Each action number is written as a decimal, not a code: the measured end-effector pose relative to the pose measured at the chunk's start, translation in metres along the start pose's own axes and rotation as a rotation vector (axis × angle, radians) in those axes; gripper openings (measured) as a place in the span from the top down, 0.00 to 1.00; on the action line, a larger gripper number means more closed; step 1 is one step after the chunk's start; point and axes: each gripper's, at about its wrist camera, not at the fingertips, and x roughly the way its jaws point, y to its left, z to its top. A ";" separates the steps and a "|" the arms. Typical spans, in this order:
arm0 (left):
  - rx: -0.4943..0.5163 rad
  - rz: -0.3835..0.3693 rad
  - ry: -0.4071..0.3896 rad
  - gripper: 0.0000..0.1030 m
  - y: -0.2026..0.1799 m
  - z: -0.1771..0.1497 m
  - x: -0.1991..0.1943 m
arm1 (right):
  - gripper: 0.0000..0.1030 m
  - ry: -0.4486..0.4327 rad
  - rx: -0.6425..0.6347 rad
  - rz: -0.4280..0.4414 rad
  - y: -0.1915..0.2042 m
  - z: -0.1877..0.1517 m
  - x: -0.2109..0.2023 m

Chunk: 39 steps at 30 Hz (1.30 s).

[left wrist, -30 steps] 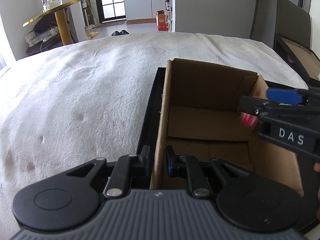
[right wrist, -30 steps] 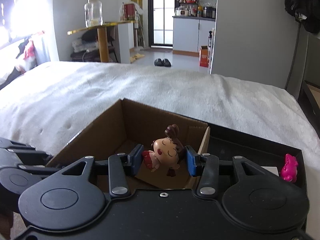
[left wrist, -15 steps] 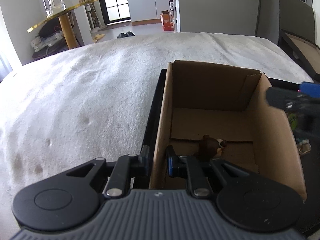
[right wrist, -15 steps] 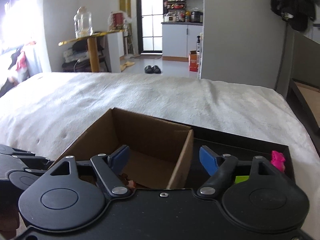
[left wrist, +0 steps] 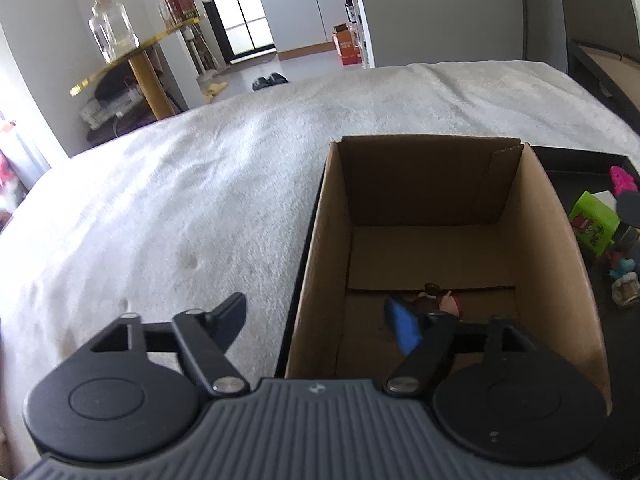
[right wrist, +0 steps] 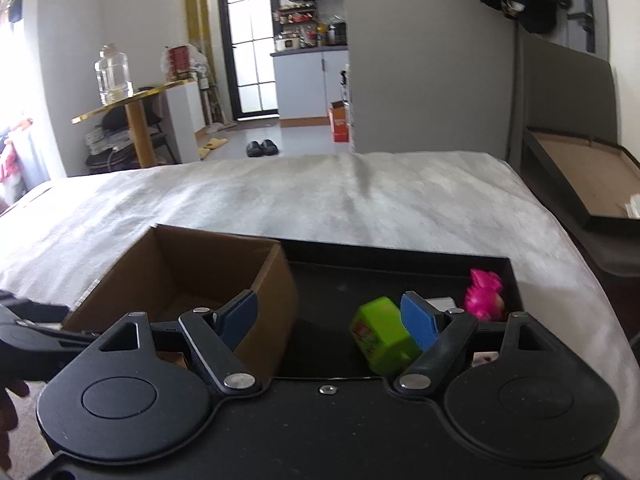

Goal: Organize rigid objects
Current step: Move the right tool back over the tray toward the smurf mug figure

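A: Left claw (left wrist: 316, 322) jaws opening now, straddling cardboard box (left wrist: 532, 208) left wall, pads not pressing it. 1 s ago it pinched that wall shut.

B: Right claw (right wrist: 330, 318)?

A: Jaws apart, nothing clamped. It had the doll figurine (left wrist: 438, 300) a sec ago; figurine now lies on box floor, near end. So one item sorted, box no longer steadied.

B: What's left?

A: Green block (right wrist: 382, 334) sits btw right jaws, untouched, on black tray (right wrist: 320, 280) beside box. Pink toy (right wrist: 482, 290) at tray's far right corner; small teal figure (left wrist: 622, 272) near tray's right edge.

B: Obstacles?

A: Box right wall just beside green block, tight approach. Tray rests on bed (right wrist: 320, 196), soft footing.
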 end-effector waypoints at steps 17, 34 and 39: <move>0.092 0.114 0.009 0.15 -0.028 0.003 0.004 | 0.08 0.113 0.098 -0.141 -0.054 -0.035 0.018; 0.171 0.135 0.027 0.15 -0.046 0.001 0.008 | 0.25 0.235 0.135 -0.145 -0.057 -0.063 0.052; 0.182 0.116 0.026 0.15 -0.053 0.001 0.007 | 0.28 0.229 0.124 -0.155 -0.055 -0.063 0.058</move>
